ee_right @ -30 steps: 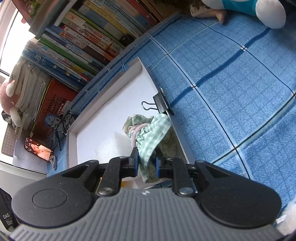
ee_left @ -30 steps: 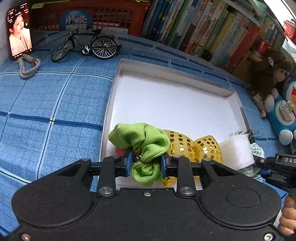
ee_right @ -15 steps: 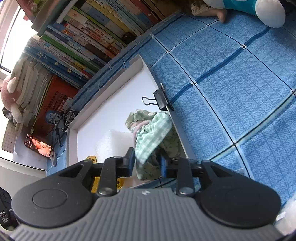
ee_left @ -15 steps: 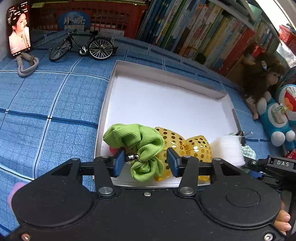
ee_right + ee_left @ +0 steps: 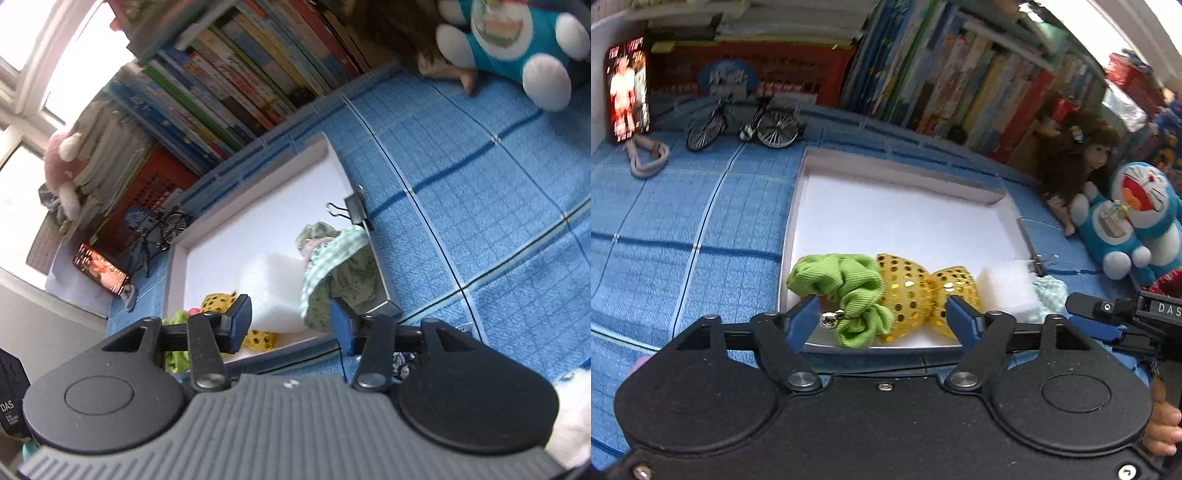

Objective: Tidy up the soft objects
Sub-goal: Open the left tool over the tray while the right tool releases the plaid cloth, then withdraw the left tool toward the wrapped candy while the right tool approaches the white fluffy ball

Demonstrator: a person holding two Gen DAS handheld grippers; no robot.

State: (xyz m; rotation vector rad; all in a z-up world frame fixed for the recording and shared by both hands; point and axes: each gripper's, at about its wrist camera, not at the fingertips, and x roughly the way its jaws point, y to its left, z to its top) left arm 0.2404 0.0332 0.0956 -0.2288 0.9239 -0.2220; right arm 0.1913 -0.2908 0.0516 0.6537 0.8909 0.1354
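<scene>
left gripper [image 5: 881, 315]: jaws opening, green scrunchie [image 5: 846, 286] released, lying free between them at the tray [image 5: 798, 206]'s 6 o'clock edge.
right gripper [image 5: 290, 321]: jaws opening, checked cloth [image 5: 332, 266] let go at 12 o'clock, apparently untouched.
task: both items now deposited.

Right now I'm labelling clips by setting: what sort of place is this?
Probably a child's bedroom or playroom: a long row of books, a doll beside a blue cat plush, on a blue checked cloth.
</scene>
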